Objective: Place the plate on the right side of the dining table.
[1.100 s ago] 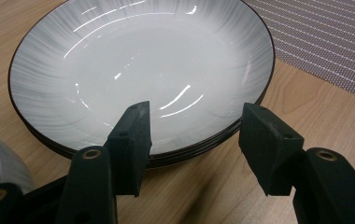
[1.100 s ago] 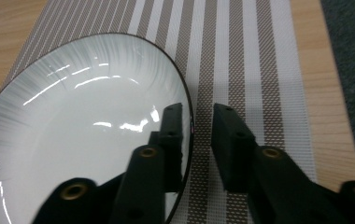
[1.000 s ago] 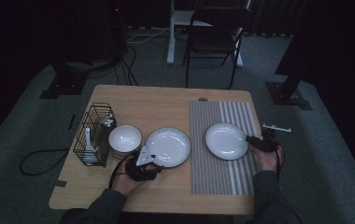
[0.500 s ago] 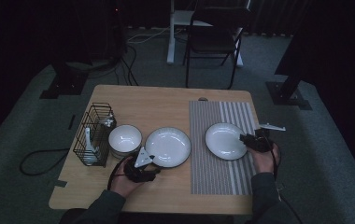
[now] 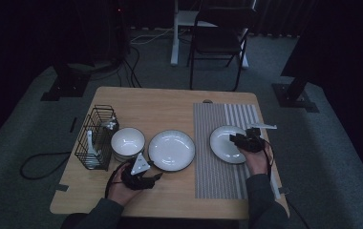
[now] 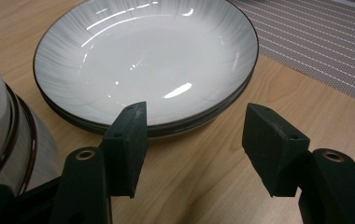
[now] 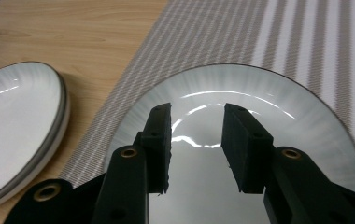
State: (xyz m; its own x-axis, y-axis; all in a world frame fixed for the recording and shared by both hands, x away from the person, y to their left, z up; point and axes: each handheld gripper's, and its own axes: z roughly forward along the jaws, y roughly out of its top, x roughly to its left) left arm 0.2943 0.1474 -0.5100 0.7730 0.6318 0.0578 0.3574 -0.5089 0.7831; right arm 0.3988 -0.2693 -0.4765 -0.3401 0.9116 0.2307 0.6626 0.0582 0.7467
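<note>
wire basket (image 5: 95, 138) contents too dim, bowl (image 6: 5, 140) cropped

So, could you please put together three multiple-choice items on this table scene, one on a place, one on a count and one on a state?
1. Where does the plate under the right gripper lie?
A. on the striped placemat
B. inside the wire basket
C. on the chair

2. How many white round dishes stand on the table?
A. one
B. three
C. five

3. How do the left gripper's jaws stand?
A. shut on a spoon
B. shut on the plate's rim
C. open, holding nothing

Answers: 1 A, since the right gripper view shows the mat's stripes all around that plate. 2 B, since the high view shows the bowl, the middle plate and the plate on the mat. 3 C, since the left gripper view shows a wide gap between the jaws with bare wood behind.
</note>
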